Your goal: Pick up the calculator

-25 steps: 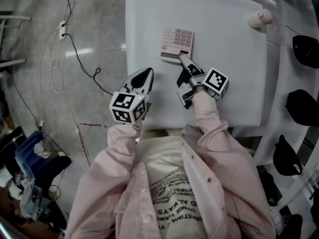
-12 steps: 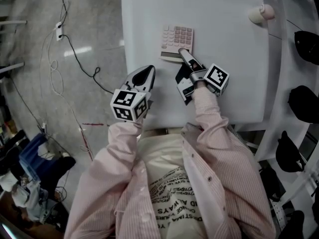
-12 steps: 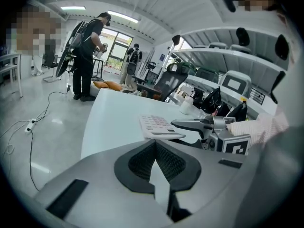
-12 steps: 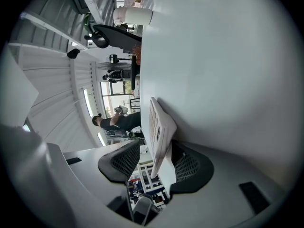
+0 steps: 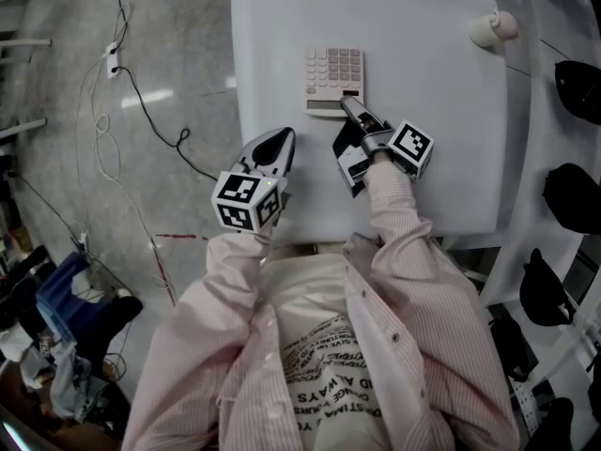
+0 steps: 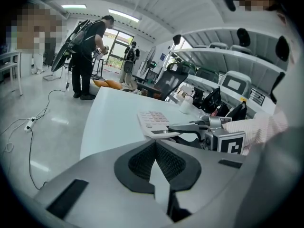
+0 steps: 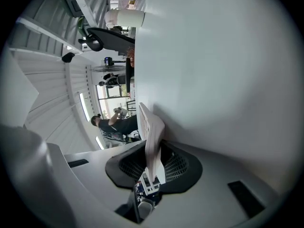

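A pale pink calculator (image 5: 333, 78) lies on the white table (image 5: 423, 111), with its near right corner between the jaws of my right gripper (image 5: 349, 103). Those jaws are closing, one on top of the corner and one beneath it. In the right gripper view the calculator (image 7: 152, 132) stands edge-on between the black pads of my right gripper (image 7: 153, 160), which touch it. The left gripper view shows the calculator (image 6: 154, 122) with its near edge raised a little in the right gripper (image 6: 173, 129). My left gripper (image 5: 272, 144) hovers over the table's near left part, shut and empty.
A small white bottle (image 5: 490, 29) lies at the table's far right corner. Cables (image 5: 122, 92) trail over the floor on the left. Black seats (image 5: 575, 92) line the right side. People (image 6: 88, 56) stand far off beyond the table.
My right gripper's jaws have come together on the calculator's near right corner. The left gripper has stayed where it was.
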{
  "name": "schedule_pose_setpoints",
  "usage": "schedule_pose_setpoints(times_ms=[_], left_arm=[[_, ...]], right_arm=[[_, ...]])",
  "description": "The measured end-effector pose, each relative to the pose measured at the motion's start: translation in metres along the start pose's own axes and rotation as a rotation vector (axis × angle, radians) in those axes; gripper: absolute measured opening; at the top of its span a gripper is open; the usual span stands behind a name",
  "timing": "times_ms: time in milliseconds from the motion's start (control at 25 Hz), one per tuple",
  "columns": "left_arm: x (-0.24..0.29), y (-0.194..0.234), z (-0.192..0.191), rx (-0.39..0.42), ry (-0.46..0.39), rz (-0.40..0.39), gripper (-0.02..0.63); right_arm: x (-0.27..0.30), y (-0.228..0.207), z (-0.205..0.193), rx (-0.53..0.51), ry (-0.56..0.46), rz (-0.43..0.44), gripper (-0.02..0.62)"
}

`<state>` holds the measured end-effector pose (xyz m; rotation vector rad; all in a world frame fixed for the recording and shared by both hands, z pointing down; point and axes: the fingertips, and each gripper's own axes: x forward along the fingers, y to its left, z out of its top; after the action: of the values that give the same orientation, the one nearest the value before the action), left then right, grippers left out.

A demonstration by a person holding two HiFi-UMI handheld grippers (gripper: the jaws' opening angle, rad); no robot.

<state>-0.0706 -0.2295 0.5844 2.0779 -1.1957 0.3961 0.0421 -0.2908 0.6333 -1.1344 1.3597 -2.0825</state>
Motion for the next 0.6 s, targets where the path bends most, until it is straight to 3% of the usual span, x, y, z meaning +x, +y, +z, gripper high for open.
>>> schedule_pose_setpoints(times_ms=[600], left_arm=[[-0.007,0.005,0.004,0.029,-0.037,-0.013,0.002]], right_arm=[[-0.01,0.0,0.0,-0.002,-0.024,0.068,0.064]])
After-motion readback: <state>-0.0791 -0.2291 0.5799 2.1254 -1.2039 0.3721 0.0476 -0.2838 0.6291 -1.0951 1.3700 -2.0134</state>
